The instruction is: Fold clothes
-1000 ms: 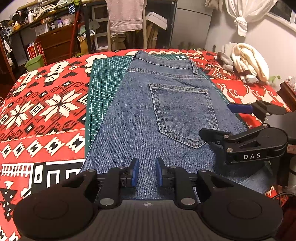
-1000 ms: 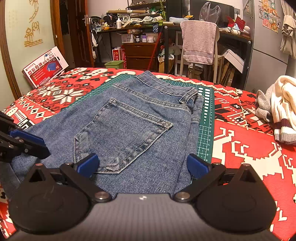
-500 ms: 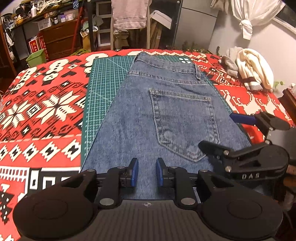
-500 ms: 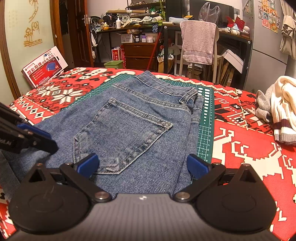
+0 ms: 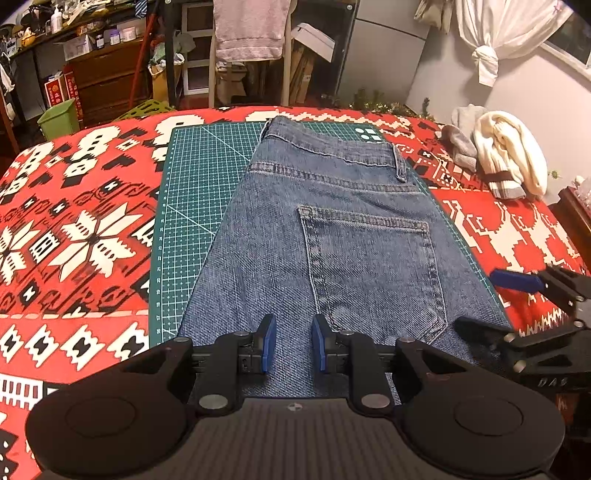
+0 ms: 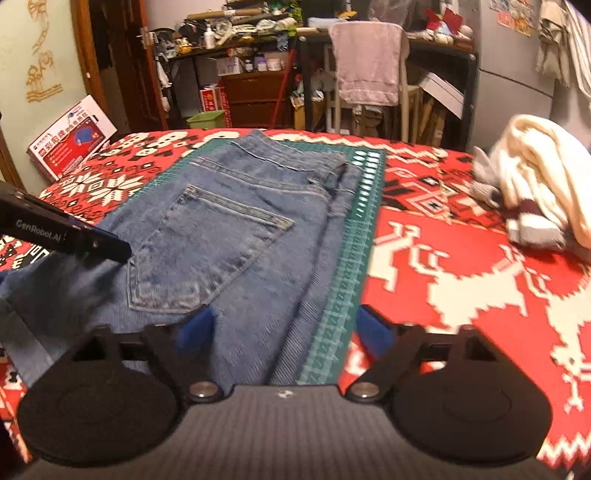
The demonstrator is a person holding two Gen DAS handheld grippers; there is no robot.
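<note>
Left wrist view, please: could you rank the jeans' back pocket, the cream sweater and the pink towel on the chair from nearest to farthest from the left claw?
1. Back pocket of the jeans, just ahead and slightly right of the left claw.
2. Cream sweater, far right on the red cloth.
3. Pink towel, draped over the chair beyond the table, top centre.

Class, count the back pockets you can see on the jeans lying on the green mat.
1. A single back pocket shows on the jeans, on the upper face toward the mat's right edge, near the right gripper. A second pocket may be hidden underneath the fold.
</note>
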